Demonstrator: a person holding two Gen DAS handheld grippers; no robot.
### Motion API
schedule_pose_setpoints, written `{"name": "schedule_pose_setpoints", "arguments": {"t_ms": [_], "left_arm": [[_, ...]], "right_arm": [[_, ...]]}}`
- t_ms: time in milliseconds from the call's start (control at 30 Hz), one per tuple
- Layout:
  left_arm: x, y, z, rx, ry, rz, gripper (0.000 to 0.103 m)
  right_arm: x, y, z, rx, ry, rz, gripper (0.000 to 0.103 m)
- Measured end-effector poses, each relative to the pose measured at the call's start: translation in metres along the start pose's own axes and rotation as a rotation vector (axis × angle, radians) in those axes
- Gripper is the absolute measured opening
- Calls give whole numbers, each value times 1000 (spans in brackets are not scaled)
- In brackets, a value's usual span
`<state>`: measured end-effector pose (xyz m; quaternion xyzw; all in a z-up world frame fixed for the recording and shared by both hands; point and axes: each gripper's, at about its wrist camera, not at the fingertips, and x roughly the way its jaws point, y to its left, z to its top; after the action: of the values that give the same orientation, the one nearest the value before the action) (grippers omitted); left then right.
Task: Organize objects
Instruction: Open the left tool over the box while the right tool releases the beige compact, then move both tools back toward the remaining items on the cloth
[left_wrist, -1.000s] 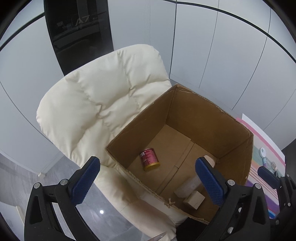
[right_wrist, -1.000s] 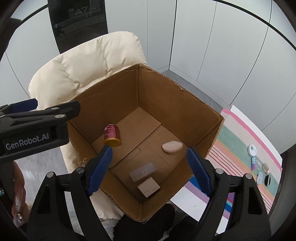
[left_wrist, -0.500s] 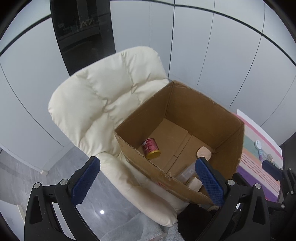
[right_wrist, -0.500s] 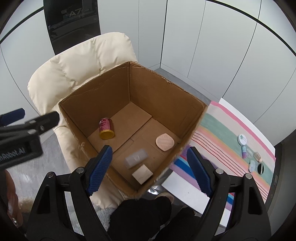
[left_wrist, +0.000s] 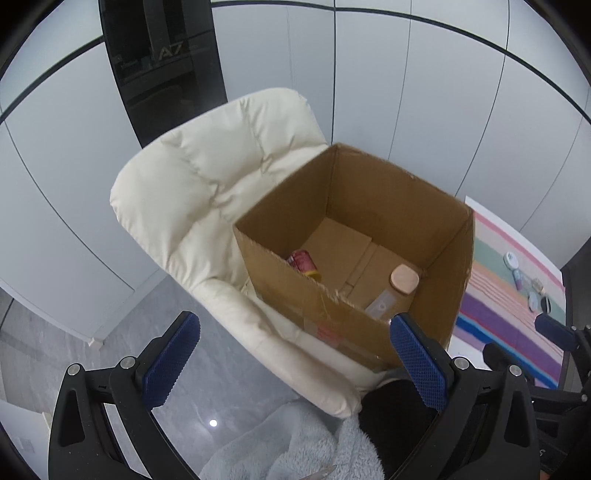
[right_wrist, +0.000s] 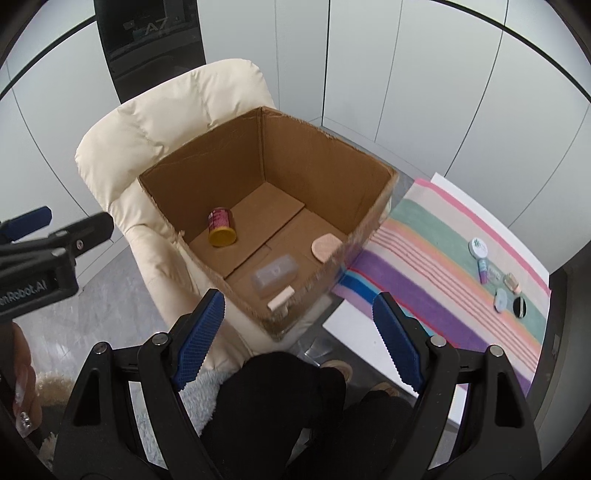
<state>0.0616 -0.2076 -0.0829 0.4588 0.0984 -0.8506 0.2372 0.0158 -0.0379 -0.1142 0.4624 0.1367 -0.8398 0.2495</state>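
Note:
An open cardboard box (right_wrist: 325, 147) (left_wrist: 388, 199) stands on a cream padded chair (right_wrist: 155, 122) (left_wrist: 207, 192). Inside lie a red can with a yellow lid (right_wrist: 221, 226) (left_wrist: 303, 261), a round peach pad (right_wrist: 326, 248) (left_wrist: 405, 279), a clear plastic case (right_wrist: 274, 275) (left_wrist: 384, 305) and a small wooden block (right_wrist: 280, 298). My left gripper (left_wrist: 295, 358) is open and empty, back from the box's near wall. My right gripper (right_wrist: 295, 332) is open and empty, above the box's near corner.
A striped cloth (right_wrist: 443, 266) (left_wrist: 509, 295) on a white table lies right of the box, with several small jars and tins (right_wrist: 495, 277) (left_wrist: 528, 284) at its far end. The person's black trousers (right_wrist: 280, 406) and pale fleece (left_wrist: 295, 446) are below. White wall panels stand behind.
Both grippers have drawn back and up from the box. The box looks smaller and further off, and more of the striped cloth shows in the right wrist view.

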Motion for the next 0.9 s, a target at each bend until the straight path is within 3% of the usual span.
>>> {"name": "schedule_pose_setpoints", "arguments": {"t_ms": [367,667,900], "left_arm": [[-1,-48,4,82,3,-70,103],[11,-106,4,165,26,-136,103],[21,-181,3,264,50,-218,103]], "right_arm": [[-12,-37,-13,71,-12,-49,85],[-19,-111,-32,190,-13,-147,85],[-22,-185,-56,329,14,-220,85]]}}
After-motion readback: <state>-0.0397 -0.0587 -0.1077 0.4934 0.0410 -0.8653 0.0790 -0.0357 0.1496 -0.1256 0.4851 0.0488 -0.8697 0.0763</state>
